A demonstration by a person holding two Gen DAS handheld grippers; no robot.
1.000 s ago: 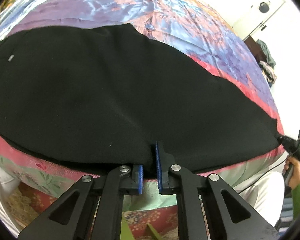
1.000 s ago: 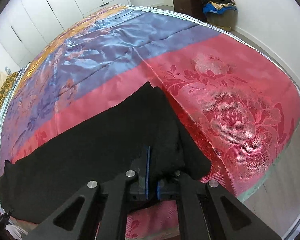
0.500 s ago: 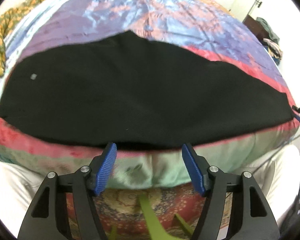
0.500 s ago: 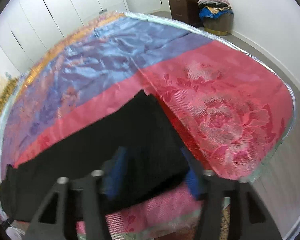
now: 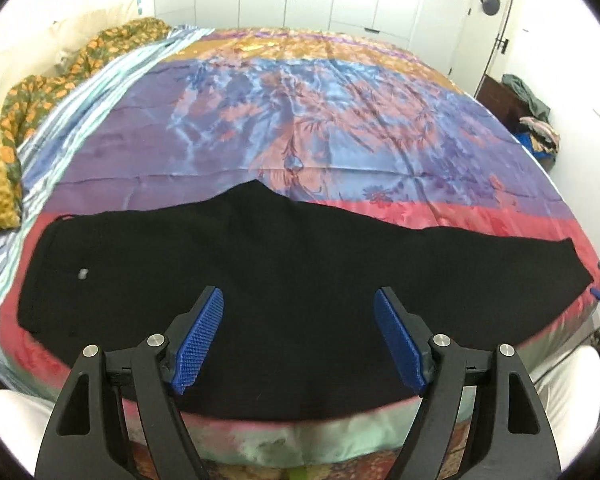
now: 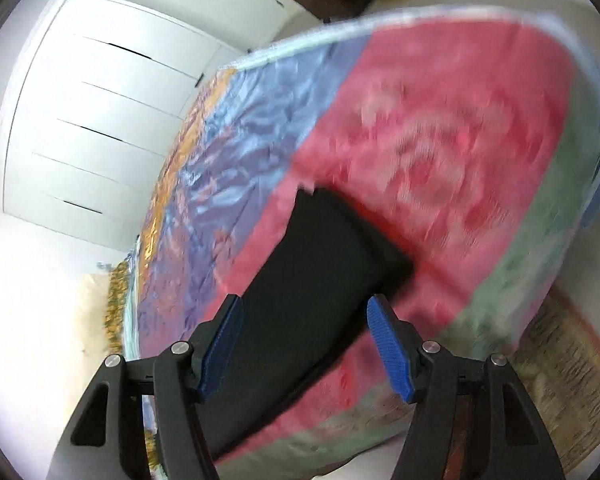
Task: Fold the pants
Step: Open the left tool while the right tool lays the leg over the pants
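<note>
Left wrist: one pants (image 5: 284, 280), two spread fingers (image 5: 198, 340).

The right gripper (image 6: 306, 344) hangs with its blue-padded jaws spread wide and empty above the black fabric pants (image 6: 320, 280). One narrow end of them lies on the pink floral satin bedspread (image 6: 460, 140), seemingly flat, though motion blur softens everything.

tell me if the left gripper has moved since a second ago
Yes. The left gripper has let go of the black pants and pulled back and up: against the bedspread, the pants' near edge now sits below its open fingertips.
</note>
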